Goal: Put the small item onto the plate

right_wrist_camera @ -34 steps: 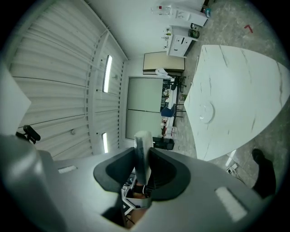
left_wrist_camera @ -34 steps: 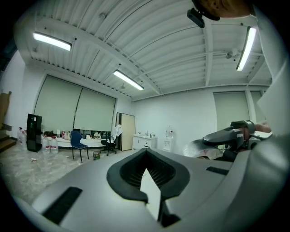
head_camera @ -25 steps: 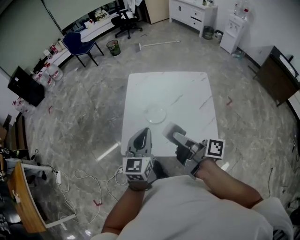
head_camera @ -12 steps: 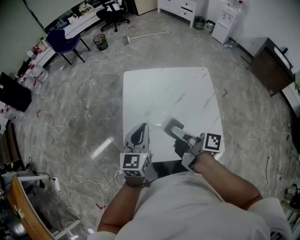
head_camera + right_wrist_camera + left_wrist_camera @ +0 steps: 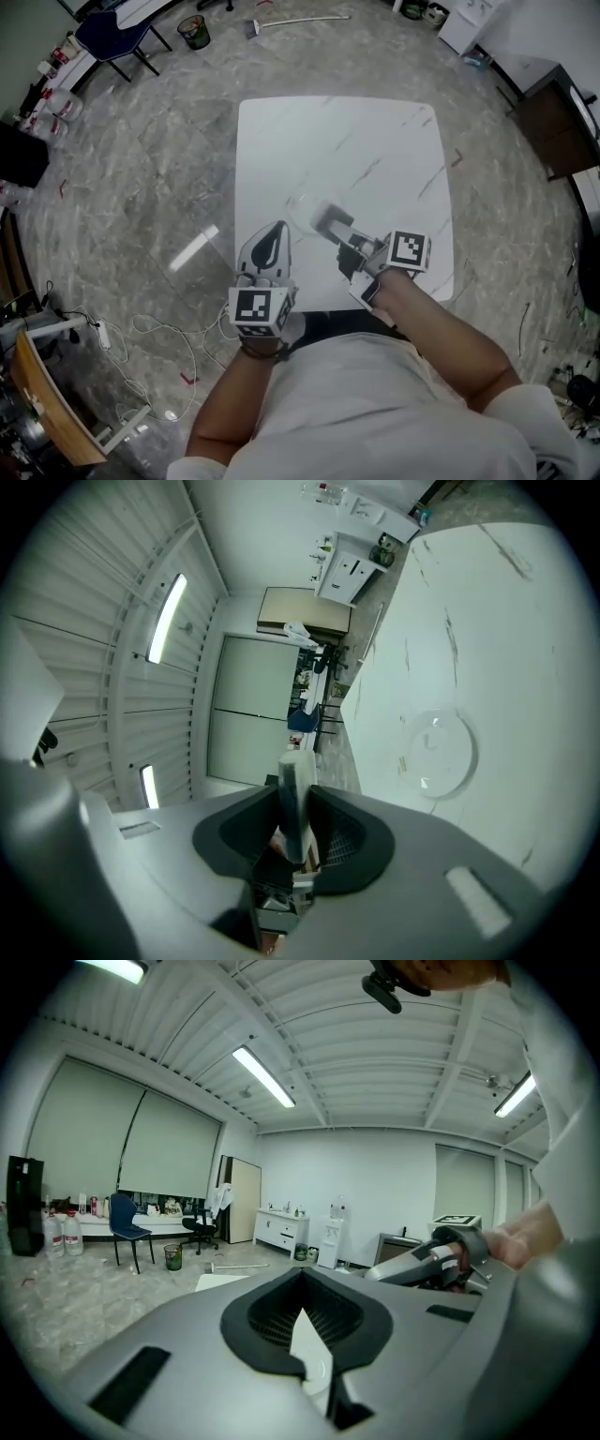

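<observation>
Currently small item (image 5: 296,799): slim grey slab, pale end, edge-on.

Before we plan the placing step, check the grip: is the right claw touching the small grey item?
Touching. The right gripper view shows the right claw closed on the small grey item, with the jaws pressed against both of its flat sides.

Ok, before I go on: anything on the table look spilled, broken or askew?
Nothing stands out: the clear plate lies flat and empty on the white table, and the right gripper grips the small item.
</observation>
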A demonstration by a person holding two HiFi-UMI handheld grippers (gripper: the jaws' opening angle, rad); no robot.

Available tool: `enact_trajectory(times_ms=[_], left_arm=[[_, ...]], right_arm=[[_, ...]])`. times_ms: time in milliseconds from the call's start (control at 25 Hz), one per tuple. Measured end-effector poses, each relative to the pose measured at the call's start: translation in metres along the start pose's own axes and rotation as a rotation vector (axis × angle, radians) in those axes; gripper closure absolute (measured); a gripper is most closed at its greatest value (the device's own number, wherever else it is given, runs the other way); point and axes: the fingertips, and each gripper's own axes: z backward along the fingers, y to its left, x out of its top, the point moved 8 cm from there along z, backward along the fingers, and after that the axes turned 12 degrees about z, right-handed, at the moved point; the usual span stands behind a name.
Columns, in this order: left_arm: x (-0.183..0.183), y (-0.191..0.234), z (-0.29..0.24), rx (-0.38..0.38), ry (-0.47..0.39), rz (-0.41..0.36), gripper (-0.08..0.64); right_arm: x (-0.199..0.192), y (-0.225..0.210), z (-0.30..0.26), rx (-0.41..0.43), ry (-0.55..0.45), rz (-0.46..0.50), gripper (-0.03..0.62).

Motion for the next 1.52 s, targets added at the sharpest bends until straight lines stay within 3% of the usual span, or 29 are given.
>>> enact_trajectory(times_ms=[480, 680, 1080, 1200, 1400, 1520], left_arm=[[-0.056, 0.050, -0.072, 0.133, 0.091, 0.070, 0.554], [-0.081, 0.065, -0.091, 0.148, 0.118, 0.091, 0.554], [-0.094, 0.071, -0.093, 0.138, 0.120, 0.108, 0.554], [-0.094, 0.073, -0.089, 0.139, 0.115, 0.119, 0.554], [-0.093, 0.073, -0.079, 0.144, 0.103, 0.137, 0.554], [-0.091, 0.071, -0.072, 0.145, 0.092, 0.140, 0.554]], right_arm=[[0.014, -0.139, -0.083, -0.152, 0.196, -0.067, 0.495], [0.011, -0.178, -0.111, -0.194, 0.254, -0.097, 0.495], [0.009, -0.202, -0.134, -0.237, 0.323, -0.077, 0.495], [0.010, -0.202, -0.133, -0.296, 0.344, -0.073, 0.494], [0.010, -0.199, -0.129, -0.360, 0.352, -0.082, 0.377], [0.014, -0.194, -0.125, -0.405, 0.361, -0.045, 0.354]])
